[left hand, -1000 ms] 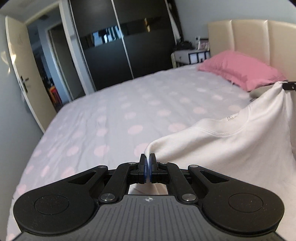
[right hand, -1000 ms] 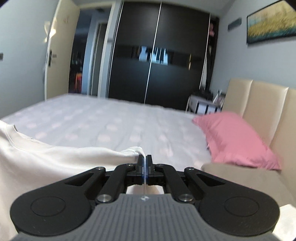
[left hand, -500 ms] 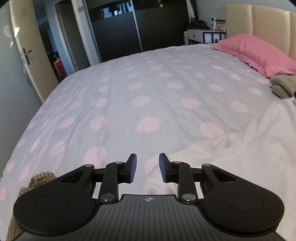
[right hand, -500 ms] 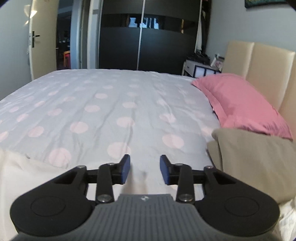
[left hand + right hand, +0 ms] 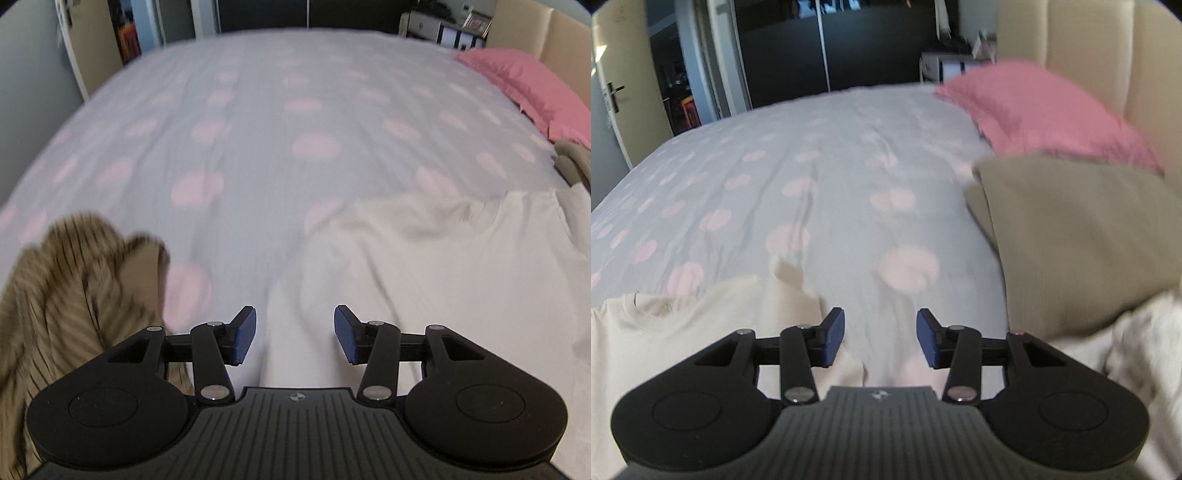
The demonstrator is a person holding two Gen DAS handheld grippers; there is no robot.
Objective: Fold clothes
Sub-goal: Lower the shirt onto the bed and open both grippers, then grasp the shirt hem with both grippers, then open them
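left gripper (image 5: pixel 294 335) opening, empty | right gripper (image 5: pixel 880 338) opening, empty | shirt (image 5: pixel 424 266) lying on bed (image 5: pixel 295 110) (collar rumpled) | risk: creases get folded in unless smoothed

Bed (image 5: pixel 258 122): grey cover, pink dots.
Near edge: white shirt (image 5: pixel 443 266) spread flat; striped brown garment (image 5: pixel 74 280) beside it.
Headboard end: pink pillow (image 5: pixel 1041 110); folded khaki garment (image 5: pixel 1082 229).
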